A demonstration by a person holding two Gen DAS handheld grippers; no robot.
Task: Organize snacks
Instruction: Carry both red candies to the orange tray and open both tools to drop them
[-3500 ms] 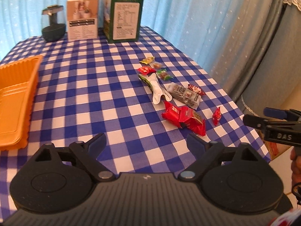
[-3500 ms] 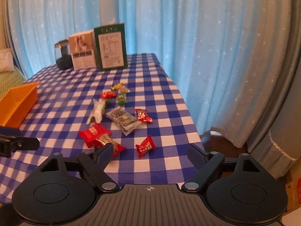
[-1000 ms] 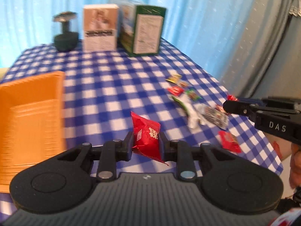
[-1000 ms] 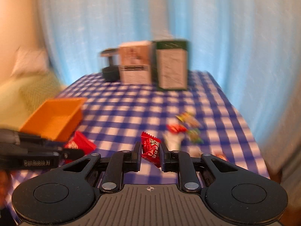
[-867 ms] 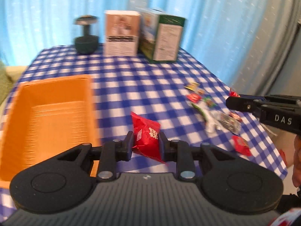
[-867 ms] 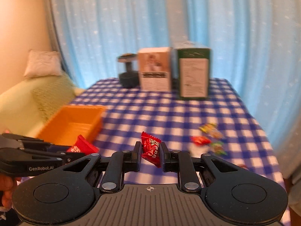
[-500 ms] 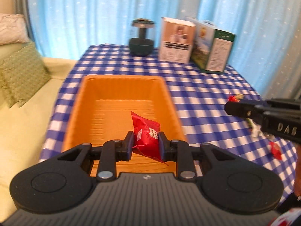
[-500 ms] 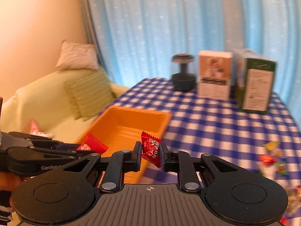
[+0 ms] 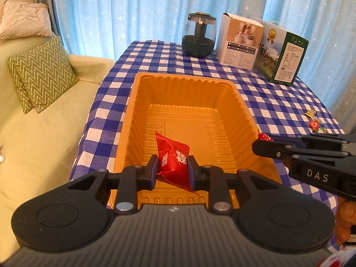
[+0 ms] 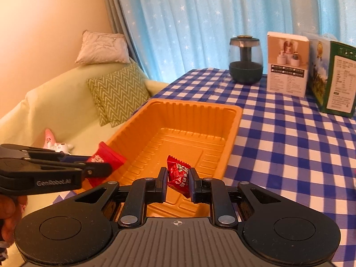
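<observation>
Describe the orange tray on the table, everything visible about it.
The orange tray is a deep rectangular tub that looks like thin moulded plastic, with ribbed walls, a stepped floor and a rolled rim. It sits upright on the blue-checked tablecloth near the sofa-side edge. Nothing lies inside. Two red snack packets hang over it in the jaws, not touching it.

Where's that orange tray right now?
The orange tray sits at the table's left edge beside the sofa, straight ahead in both wrist views. Both grippers hover over its near end, each holding a red snack.
</observation>
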